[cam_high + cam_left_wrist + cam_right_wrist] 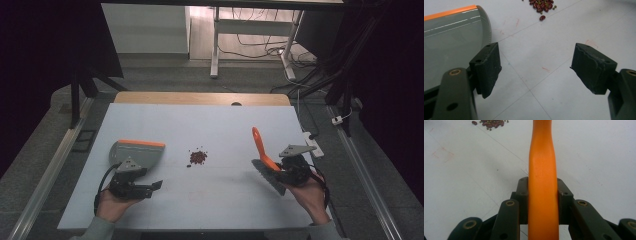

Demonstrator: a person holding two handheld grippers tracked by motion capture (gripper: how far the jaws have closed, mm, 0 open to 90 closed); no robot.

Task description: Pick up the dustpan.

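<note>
A grey dustpan [137,152] with an orange lip lies on the white table [210,125] at the left; its grey pan [451,42] fills the left of the left gripper view. My left gripper [150,188] hovers just in front of it, jaws wide apart with nothing between them [535,67]. A small heap of red beans [198,157] sits mid-table, seen also as beans [541,5] and beans [490,123]. At the right, my right gripper [278,170] is shut on the orange handle [542,182] of a brush [265,165], whose grey bristles rest near the table.
The table's wooden far edge [200,97] and a white power strip [312,142] at its right side border the work area. Desk legs and cables stand on the floor beyond. Faint red marks dot the table surface.
</note>
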